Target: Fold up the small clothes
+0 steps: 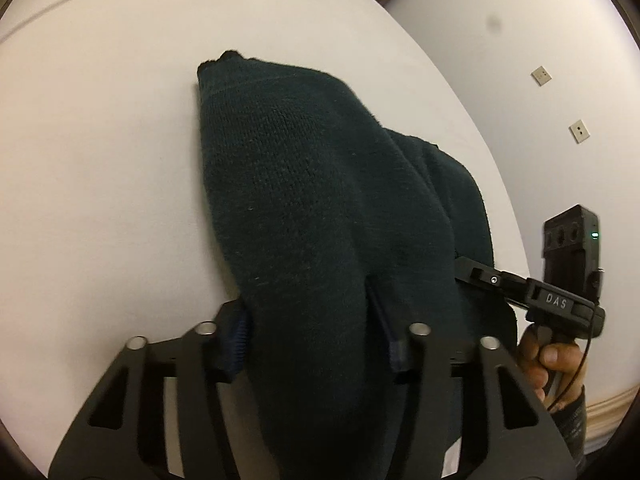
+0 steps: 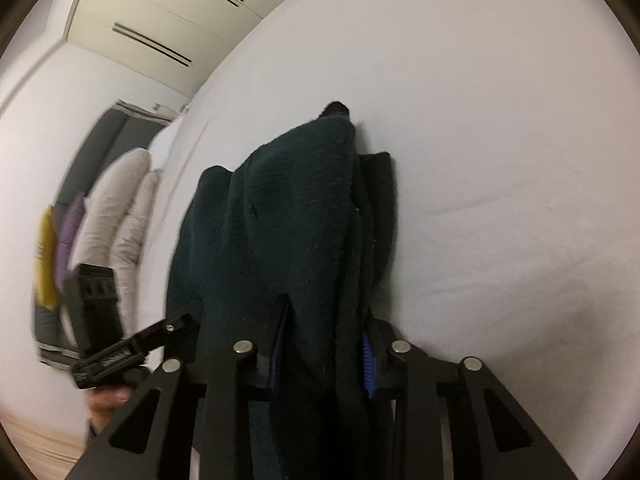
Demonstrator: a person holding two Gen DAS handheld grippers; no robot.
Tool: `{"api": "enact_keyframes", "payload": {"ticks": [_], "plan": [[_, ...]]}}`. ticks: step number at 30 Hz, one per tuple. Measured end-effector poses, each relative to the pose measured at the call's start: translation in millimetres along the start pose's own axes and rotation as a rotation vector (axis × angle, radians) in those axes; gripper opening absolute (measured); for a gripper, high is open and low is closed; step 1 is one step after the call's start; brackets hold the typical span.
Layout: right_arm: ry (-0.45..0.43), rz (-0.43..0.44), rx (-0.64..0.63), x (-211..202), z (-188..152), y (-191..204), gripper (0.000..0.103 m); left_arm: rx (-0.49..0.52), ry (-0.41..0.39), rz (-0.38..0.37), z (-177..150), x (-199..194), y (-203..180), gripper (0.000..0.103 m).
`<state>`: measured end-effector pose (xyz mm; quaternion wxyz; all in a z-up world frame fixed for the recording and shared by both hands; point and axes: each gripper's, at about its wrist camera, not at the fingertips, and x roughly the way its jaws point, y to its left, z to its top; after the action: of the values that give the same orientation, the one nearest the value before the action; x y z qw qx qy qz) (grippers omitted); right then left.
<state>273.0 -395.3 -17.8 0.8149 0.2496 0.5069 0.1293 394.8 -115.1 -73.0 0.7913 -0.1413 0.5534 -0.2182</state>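
**Two grippers, one dark green cloth**

One dark green knitted cloth (image 1: 304, 184) is lying bunched on one white bed sheet (image 1: 100, 140). Two black grippers are holding it. The left gripper (image 1: 312, 332) is pinching a thick fold of the cloth between its two blue pads (image 1: 240, 332). The right gripper (image 2: 324, 356) is squeezing another fold between its two fingers. One hand (image 1: 548, 360) is gripping the right gripper's handle. Far off, two pale pillows (image 2: 120, 208), one purple cushion (image 2: 70, 232) and one yellow cushion (image 2: 45, 260) are leaning together.
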Motion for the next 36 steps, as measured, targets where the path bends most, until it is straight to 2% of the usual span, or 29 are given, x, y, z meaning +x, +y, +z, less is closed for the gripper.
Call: {"api": "enact_keyframes", "payload": {"ticks": [2, 6, 9, 14, 17, 22, 24, 29, 36], "plan": [[-0.029, -0.089, -0.077, -10, -6, 29, 0.026, 0.012, -0.017, 0.023, -3, -13, -6, 0.039], [-0.087, -0.146, -0.198, -38, -27, 83, 0.025, 0.097, -0.067, 0.098, -24, -49, -30, 0.038], [-0.110, -0.126, -0.270, -58, -57, 123, 0.025, 0.162, -0.115, 0.177, -50, -85, -43, 0.038], [-0.094, -0.078, -0.303, -58, -111, 159, 0.025, 0.232, -0.146, 0.299, -106, -130, -47, 0.038], [-0.066, -0.048, -0.267, -46, -142, 166, 0.025, 0.234, -0.139, 0.347, -137, -141, -38, 0.038], [-0.035, -0.134, -0.268, -9, -168, 168, 0.025, 0.212, -0.100, 0.386, -163, -126, -19, 0.040], [-0.015, -0.178, -0.239, 11, -169, 164, 0.025, 0.212, -0.095, 0.411, -167, -114, -14, 0.041], [-0.019, -0.187, -0.205, 23, -170, 158, 0.029, 0.223, -0.111, 0.428, -172, -122, -11, 0.045], [-0.036, -0.137, -0.172, 29, -170, 143, 0.033, 0.212, -0.126, 0.425, -177, -115, -17, 0.052]]}}
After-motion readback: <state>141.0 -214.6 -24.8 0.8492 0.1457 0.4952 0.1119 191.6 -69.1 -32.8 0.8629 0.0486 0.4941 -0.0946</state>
